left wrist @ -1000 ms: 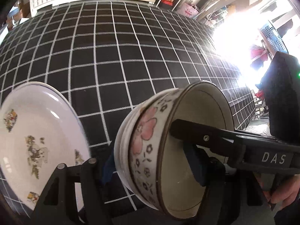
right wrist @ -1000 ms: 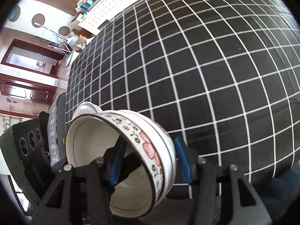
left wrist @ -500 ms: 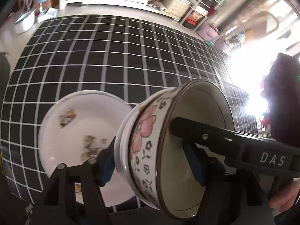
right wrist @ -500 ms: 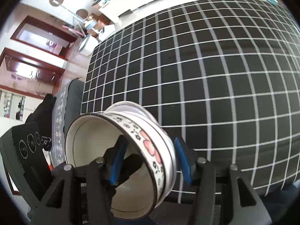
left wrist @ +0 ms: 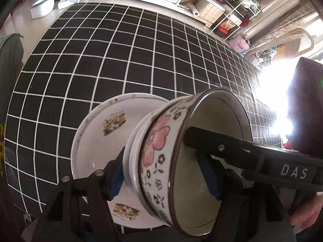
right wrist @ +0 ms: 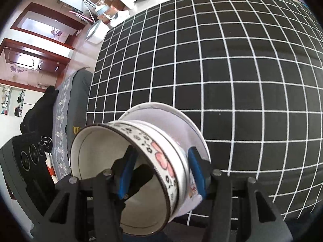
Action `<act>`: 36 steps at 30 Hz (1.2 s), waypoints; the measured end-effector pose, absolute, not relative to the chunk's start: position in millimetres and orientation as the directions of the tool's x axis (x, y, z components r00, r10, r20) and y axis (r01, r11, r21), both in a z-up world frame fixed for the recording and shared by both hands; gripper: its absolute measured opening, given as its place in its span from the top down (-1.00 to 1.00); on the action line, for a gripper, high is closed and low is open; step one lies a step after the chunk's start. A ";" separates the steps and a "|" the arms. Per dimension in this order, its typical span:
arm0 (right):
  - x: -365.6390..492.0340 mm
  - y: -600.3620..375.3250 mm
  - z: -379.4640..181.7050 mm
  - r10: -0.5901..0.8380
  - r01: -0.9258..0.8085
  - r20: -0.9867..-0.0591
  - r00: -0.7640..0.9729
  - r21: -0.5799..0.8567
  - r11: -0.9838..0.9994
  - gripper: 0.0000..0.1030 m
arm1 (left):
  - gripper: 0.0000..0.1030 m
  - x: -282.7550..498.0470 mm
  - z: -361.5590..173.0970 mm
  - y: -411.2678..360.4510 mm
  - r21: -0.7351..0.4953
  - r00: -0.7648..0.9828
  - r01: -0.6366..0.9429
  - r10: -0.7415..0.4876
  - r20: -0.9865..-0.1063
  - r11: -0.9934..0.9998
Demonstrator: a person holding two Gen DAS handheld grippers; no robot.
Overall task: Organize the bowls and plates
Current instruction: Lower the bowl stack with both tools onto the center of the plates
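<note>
Cloth [left wrist: 125,60] far of plate [left wrist: 94,141]: bare grid squares, open passage to far edge. Right side of cloth [right wrist: 252,80] likewise bare.
Plate lies under bowl [left wrist: 159,151], near cloth's near edge; blocks straight descent there.
Bowl fills span between both grippers; right gripper's finger [left wrist: 232,151] crosses bowl mouth.
Left edge: dark chair [right wrist: 78,92] just beside table.
Beyond far edge: white bins [left wrist: 42,6], shelving [left wrist: 232,14], clutter.

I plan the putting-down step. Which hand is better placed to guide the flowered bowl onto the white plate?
Left, slightly. The left gripper and right gripper both clamp the bowl, but the left view shows the plate's open face; in the right view the bowl hides most of it.
</note>
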State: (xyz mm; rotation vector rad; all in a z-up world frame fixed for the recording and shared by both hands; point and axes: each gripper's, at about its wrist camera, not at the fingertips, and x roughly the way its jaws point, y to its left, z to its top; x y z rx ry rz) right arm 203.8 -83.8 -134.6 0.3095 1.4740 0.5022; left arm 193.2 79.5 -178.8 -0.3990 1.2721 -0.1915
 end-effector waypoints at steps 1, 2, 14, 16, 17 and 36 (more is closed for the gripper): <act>204.3 -82.4 -136.9 0.498 -0.131 -0.867 0.015 0.492 0.861 -0.11 | -0.27 193.0 -180.5 80.4 -0.395 0.287 -0.083 -0.357 -0.889 0.915; 203.6 -81.3 -137.8 0.496 -0.130 -0.868 0.011 0.491 0.861 -0.11 | -0.27 191.3 -180.9 81.7 -0.395 0.284 -0.086 -0.358 -0.889 0.914; 205.1 -81.0 -148.6 0.480 -0.118 -0.877 -0.010 0.477 0.871 -0.09 | -0.26 192.2 -190.8 82.2 -0.389 0.269 -0.098 -0.352 -0.896 0.916; 205.6 -81.0 -148.8 0.477 -0.117 -0.879 -0.009 0.474 0.872 -0.08 | -0.26 192.2 -191.0 82.6 -0.389 0.269 -0.097 -0.352 -0.897 0.916; 205.5 -81.3 -148.8 0.476 -0.120 -0.880 -0.008 0.473 0.873 -0.08 | -0.26 191.8 -190.6 82.6 -0.389 0.269 -0.096 -0.352 -0.896 0.916; 206.4 -84.0 -146.9 0.455 -0.161 -0.890 0.016 0.447 0.880 -0.08 | -0.25 191.2 -188.4 85.2 -0.373 0.291 -0.097 -0.332 -0.897 0.923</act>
